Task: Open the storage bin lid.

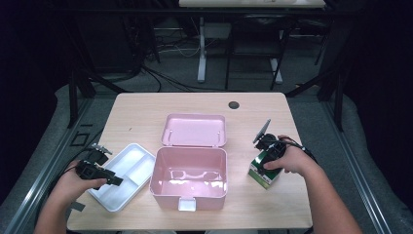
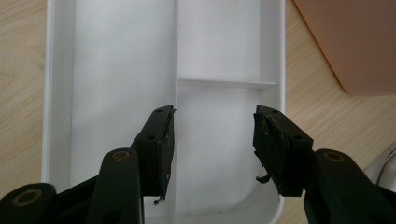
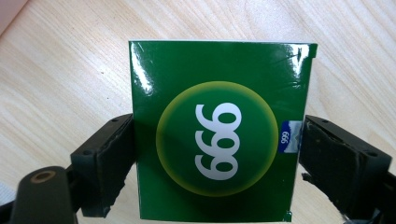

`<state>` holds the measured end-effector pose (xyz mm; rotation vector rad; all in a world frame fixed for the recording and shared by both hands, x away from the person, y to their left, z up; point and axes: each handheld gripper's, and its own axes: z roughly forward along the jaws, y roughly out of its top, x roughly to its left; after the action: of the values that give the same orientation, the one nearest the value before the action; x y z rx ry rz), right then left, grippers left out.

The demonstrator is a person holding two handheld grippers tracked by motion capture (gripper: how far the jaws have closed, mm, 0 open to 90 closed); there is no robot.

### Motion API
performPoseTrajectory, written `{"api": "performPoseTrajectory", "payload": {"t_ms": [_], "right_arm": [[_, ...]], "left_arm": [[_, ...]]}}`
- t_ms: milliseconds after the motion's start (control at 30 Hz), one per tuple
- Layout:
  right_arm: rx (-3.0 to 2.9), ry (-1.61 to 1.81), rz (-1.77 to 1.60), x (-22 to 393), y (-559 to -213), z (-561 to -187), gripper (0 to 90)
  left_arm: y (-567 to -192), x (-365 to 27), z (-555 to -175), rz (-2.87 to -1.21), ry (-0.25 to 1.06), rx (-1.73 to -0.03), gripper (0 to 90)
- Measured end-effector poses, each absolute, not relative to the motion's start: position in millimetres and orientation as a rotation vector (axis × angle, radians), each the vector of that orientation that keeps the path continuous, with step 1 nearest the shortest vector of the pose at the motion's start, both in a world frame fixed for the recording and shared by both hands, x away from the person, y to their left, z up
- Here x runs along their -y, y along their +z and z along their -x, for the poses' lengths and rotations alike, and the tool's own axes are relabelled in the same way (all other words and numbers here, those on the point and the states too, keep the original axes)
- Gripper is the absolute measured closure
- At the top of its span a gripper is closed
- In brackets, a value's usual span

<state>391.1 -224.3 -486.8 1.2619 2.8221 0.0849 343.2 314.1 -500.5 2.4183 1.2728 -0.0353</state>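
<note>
Right gripper (image 3: 215, 154): fingers astride green box (image 3: 219, 130), left pad touching, right pad just off; grip not complete.
Left gripper (image 2: 212, 140): fingers wide, empty, above white tray (image 2: 60, 93).
Green box: on desk (image 1: 272, 112), right of pink case (image 1: 190, 178).
Pink case: lid open, interior empty.
Progress: early; box not lifted; packing pending.
</note>
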Motion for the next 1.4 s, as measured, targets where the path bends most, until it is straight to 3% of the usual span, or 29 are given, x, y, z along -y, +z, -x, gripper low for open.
{"api": "performPoseTrajectory", "payload": {"t_ms": [800,1400], "right_arm": [[-2.827,0.099,-1.298,226,-484,-393,15.9],[-2.840,0.124,-1.169,205,-441,-388,16.5]], "left_arm": [[-500,-315,-343,-2.413,-0.036,-1.278,48.7],[-499,-317,-343,-2.411,-0.032,-1.271,48.7]]}}
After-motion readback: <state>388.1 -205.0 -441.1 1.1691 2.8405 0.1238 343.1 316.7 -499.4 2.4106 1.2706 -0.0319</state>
